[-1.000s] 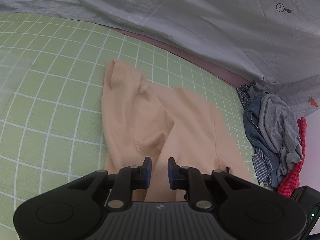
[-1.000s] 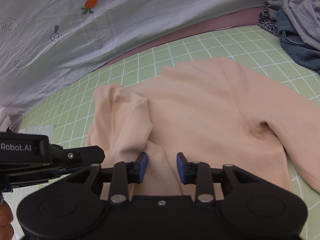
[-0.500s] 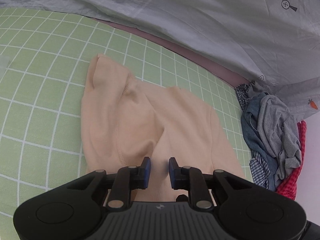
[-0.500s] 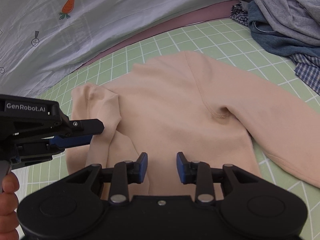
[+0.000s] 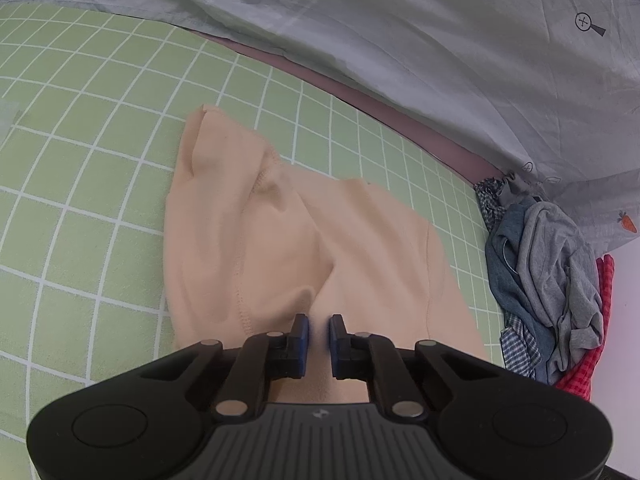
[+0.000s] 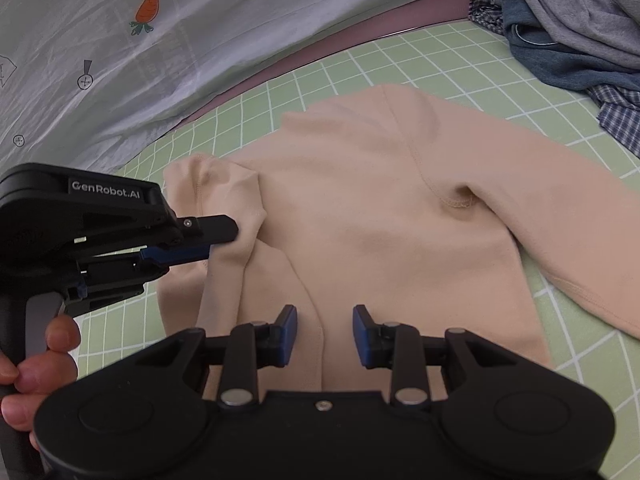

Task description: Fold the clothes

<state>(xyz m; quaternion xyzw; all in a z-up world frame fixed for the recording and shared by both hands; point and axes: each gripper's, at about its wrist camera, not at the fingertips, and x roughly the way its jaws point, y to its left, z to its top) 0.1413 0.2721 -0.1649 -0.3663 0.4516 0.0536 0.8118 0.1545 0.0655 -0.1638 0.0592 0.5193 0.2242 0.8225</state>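
On the green mat w/ white squares, a peach long-sleeve top lies spread out, neck end away from the person, bottom edge near the two tools. The sleeve on the left side is bent in & lies on top of the body part, a bit lumpy. The sleeve on the right side lies out flat on the mat, pointing off to the side. So the top looks half folded: one side in, other side out. The left gripper has its blue pads close w/ just a thin gap; its tips are right at the bent-in sleeve, but no cloth shows nipped between them, so it looks like it is only resting there or letting go. A hand holds its handle. The right gripper is spread wide & hangs over the bottom part of the top w/ nothing in it. Next move prob. calls for the right one to go to the out-flat sleeve, nip it near the end, lift it & lay it across the body, w/ the other side kept from sliding. A pile of other clothes sits at the far right edge, well apart from the top, & a grey sheet hangs at the back
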